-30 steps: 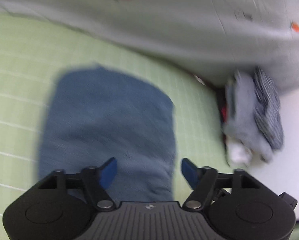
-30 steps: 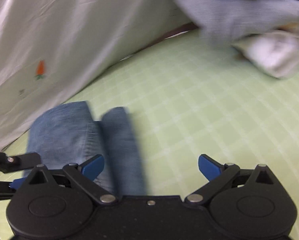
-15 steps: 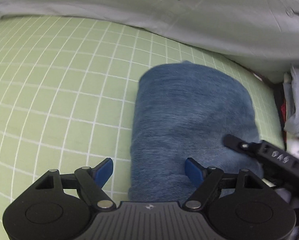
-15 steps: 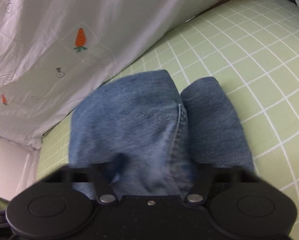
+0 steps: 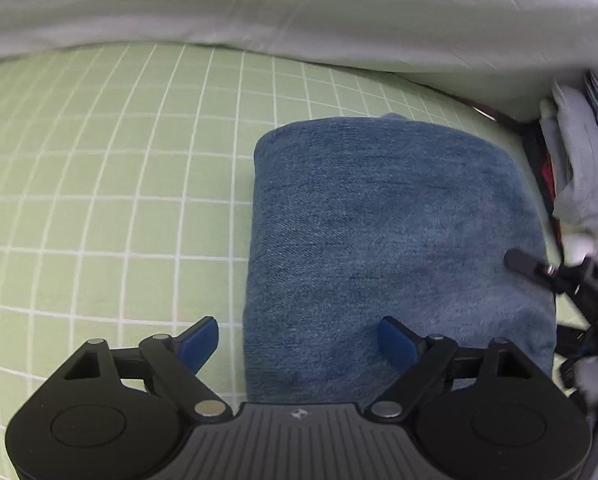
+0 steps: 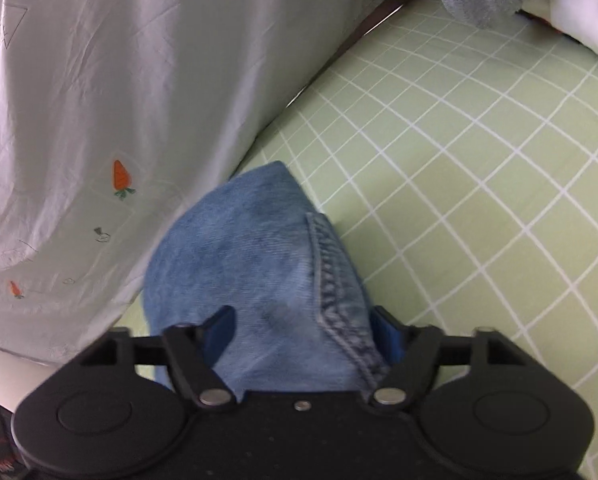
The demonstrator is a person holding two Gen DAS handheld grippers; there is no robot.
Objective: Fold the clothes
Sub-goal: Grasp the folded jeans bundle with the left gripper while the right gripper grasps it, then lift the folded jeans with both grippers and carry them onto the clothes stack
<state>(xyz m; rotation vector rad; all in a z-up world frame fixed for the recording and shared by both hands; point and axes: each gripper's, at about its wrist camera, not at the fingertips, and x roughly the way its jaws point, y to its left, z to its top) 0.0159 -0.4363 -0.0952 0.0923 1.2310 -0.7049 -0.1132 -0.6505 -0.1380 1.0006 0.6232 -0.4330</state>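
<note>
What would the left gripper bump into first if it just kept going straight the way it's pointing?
Probably the folded jeans: the open left gripper straddles their left edge, one finger over the green checked sheet. Beyond lies the pale carrot-print quilt. Height above the denim is unclear.

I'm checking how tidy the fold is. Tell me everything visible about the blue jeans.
The blue jeans are denim, folded into a thick compact bundle lying flat on the green checked sheet, near the carrot-print bedding. A stitched seam runs along one edge. The right gripper has its jaws around one end; the left gripper straddles the bundle's left edge, open.
</note>
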